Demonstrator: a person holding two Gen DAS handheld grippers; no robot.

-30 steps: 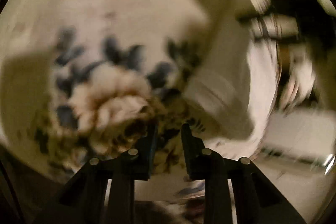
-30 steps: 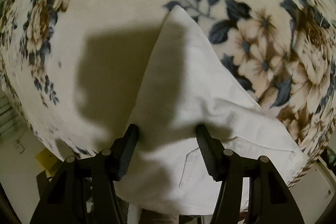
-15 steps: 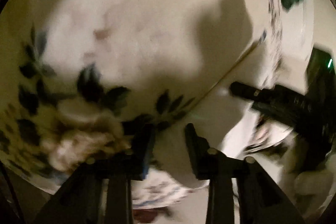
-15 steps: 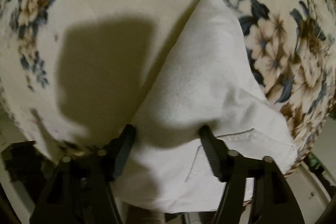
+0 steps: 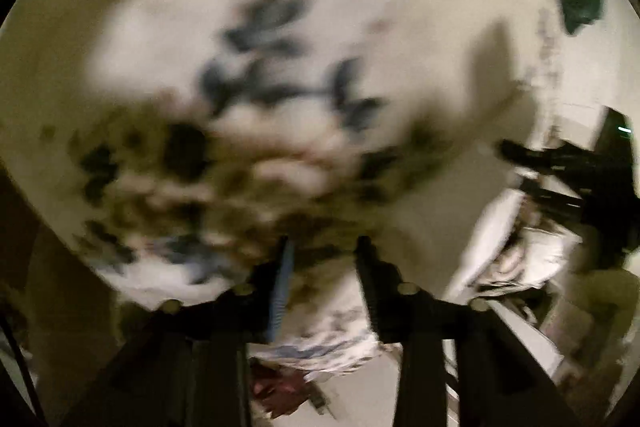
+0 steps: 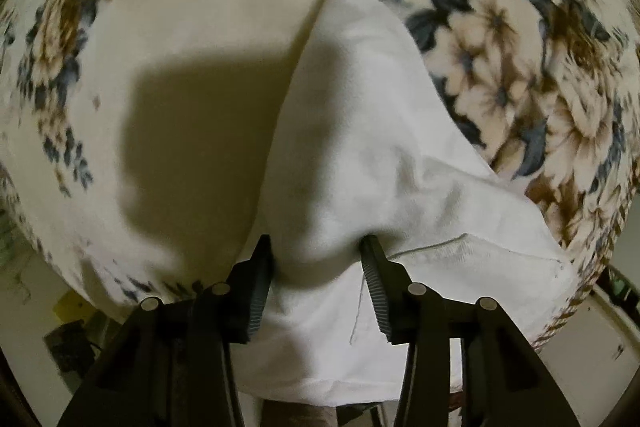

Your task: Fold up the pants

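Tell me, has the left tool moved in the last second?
Yes. The left tool has swung left across the flowered blanket: the white pants, near its tips a second ago, now sit far right.

A floral blanket [image 6: 180, 27] covers the surface.
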